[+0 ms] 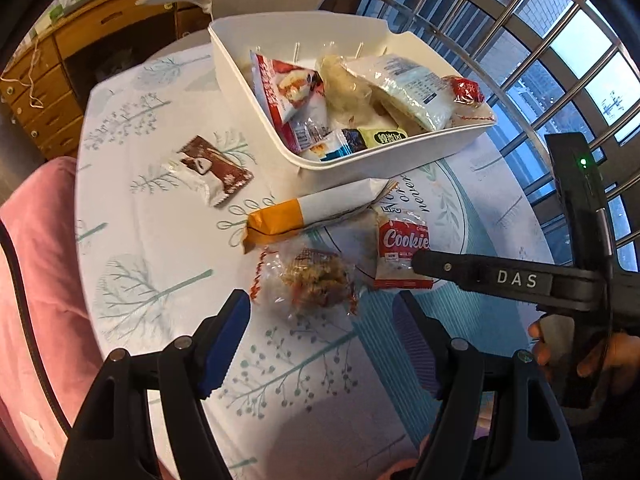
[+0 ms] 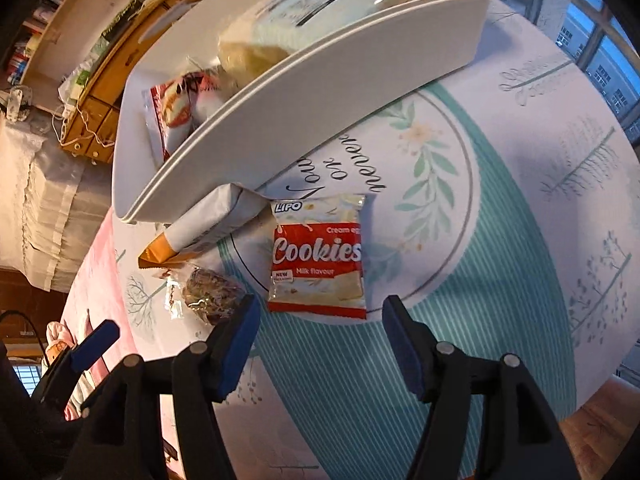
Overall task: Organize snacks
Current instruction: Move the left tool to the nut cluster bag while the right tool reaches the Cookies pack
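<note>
A white bin (image 1: 360, 160) holds several snack packs at the back of the round table; it also shows in the right wrist view (image 2: 320, 92). On the cloth lie a red Cookies pack (image 1: 402, 248) (image 2: 318, 256), a clear-wrapped grain bar (image 1: 316, 276) (image 2: 212, 292), an orange-and-white pack (image 1: 316, 210) (image 2: 200, 228) and a brown chocolate pack (image 1: 210, 170). My left gripper (image 1: 320, 344) is open just short of the grain bar. My right gripper (image 2: 318, 344) is open just short of the Cookies pack, and its finger (image 1: 480, 272) reaches it from the right.
The patterned tablecloth (image 1: 160, 280) covers the round table. A pink chair (image 1: 36, 280) stands at the left. A wooden drawer cabinet (image 1: 80, 60) is behind. A barred window (image 1: 540, 40) runs along the right.
</note>
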Motion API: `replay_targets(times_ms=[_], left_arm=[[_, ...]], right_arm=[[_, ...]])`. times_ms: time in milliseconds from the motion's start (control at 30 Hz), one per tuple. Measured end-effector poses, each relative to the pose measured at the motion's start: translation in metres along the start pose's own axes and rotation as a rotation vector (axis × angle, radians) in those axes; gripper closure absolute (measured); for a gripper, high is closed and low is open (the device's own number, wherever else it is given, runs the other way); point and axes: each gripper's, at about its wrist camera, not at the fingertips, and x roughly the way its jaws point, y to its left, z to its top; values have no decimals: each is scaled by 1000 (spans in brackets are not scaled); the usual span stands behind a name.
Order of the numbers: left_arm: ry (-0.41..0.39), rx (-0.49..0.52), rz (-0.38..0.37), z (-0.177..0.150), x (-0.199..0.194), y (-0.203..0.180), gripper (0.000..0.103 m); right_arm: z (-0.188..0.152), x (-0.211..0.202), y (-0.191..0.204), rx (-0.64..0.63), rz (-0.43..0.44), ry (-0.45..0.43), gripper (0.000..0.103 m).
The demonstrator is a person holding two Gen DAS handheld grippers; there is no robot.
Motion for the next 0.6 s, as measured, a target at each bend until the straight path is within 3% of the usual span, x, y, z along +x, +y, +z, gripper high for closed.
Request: replay_targets(times_ms=[267,600], left_arm=[[57,25,14,5,37,-1,30],[85,52,100,10,67,-6,30]], right_arm=[[13,18,8,-47,-46,29,37],[27,34,16,-121,-84,62,35]])
